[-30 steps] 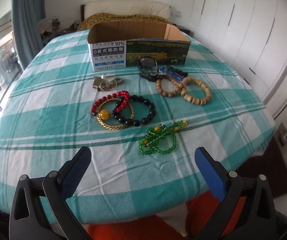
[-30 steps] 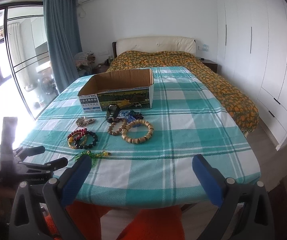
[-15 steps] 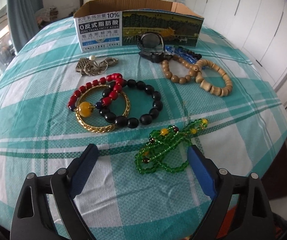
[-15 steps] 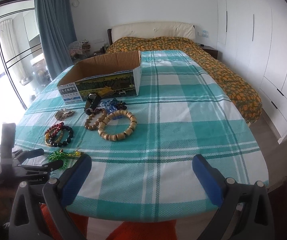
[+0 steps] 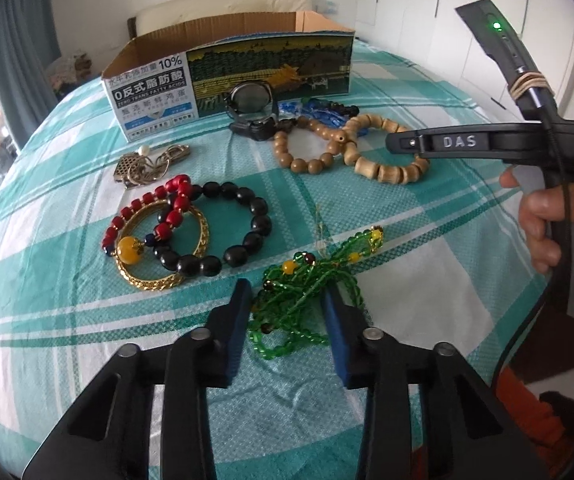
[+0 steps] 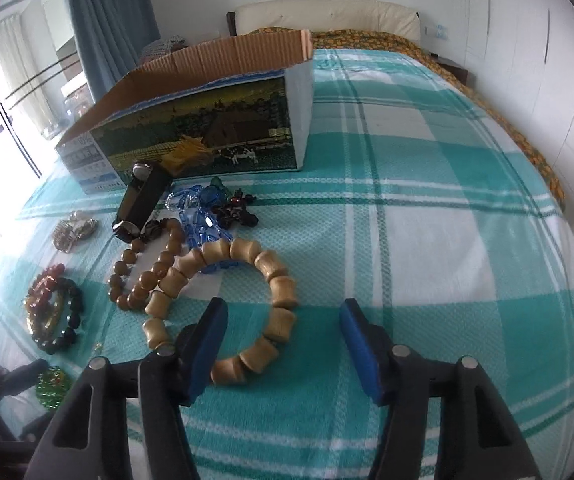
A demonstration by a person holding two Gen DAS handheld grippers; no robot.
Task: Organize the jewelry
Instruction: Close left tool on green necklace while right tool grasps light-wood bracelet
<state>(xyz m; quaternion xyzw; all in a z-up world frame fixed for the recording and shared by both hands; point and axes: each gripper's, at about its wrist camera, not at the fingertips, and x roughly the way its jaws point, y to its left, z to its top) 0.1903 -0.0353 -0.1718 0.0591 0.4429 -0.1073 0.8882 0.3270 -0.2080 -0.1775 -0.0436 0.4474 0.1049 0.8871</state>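
The left gripper (image 5: pixel 287 304) is closing around the green bead strand (image 5: pixel 307 292) on the checked cloth (image 5: pixel 427 280), perhaps already touching it. Only the right wrist view shows the right gripper (image 6: pixel 283 336) closing, its left pad over the barrel-bead bracelet (image 6: pixel 223 304), whose near side lies between the fingers, grip uncertain

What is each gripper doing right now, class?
Left gripper: closing around the green bead necklace, not yet clamped.
Right gripper: closing, one side of the wooden bracelet between its jaws.
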